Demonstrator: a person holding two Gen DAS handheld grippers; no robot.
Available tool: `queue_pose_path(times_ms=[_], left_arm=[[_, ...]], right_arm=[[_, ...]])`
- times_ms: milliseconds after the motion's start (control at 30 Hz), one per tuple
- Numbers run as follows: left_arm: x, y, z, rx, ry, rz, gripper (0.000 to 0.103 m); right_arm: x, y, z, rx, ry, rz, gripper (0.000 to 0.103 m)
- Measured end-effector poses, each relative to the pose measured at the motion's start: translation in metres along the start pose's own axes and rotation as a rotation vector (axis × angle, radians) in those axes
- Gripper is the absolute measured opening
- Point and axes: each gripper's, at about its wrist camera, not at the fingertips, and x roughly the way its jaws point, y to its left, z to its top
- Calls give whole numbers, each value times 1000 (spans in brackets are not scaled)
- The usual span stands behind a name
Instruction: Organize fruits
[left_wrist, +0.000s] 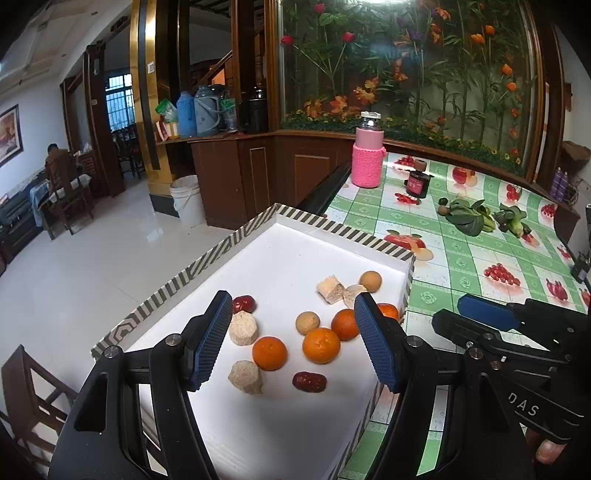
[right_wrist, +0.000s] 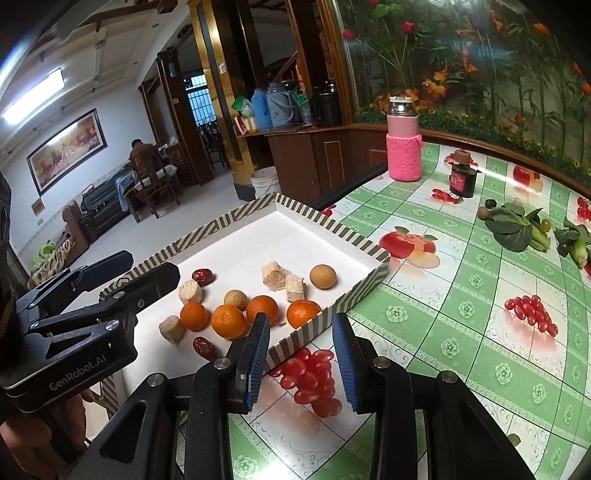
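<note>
A white tray with a striped rim (left_wrist: 236, 240) holds several oranges (left_wrist: 321, 345), two red dates (left_wrist: 309, 381), two tan round fruits (left_wrist: 307, 322) and beige chunks (left_wrist: 242, 328). My left gripper (left_wrist: 291, 343) hangs open above the oranges with nothing between its fingers. The right gripper (left_wrist: 454, 308) shows at the tray's right side. In the right wrist view, my right gripper (right_wrist: 301, 363) is open and empty over the tablecloth, just outside the tray's near rim (right_wrist: 295, 341). The oranges (right_wrist: 229, 321) lie close to that rim, and the left gripper (right_wrist: 153, 264) reaches in from the left.
On the green fruit-print tablecloth stand a pink-sleeved bottle (left_wrist: 366, 155) and a dark jar (left_wrist: 417, 181). Leafy greens (left_wrist: 469, 218) and small fruits lie at the far right. The tray sits at the table's left edge, with the tiled floor and a chair (left_wrist: 29, 387) beyond.
</note>
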Motion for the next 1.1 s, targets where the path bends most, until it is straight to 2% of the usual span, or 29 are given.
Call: queue_pose_path(times_ms=[400, 733, 933, 1100], left_arm=[[-1, -7, -2, 42, -16, 44, 69], [8, 1, 1, 2, 15, 27, 69], [9, -3, 1, 20, 4, 42, 69], [9, -19, 4, 40, 24, 2, 69]], right_arm=[[3, -2, -1, 1, 9, 8, 34], [5, -8, -1, 28, 9, 23, 34], [7, -13, -4, 46, 19, 29, 34], [-1, -25, -5, 75, 12, 26, 34]])
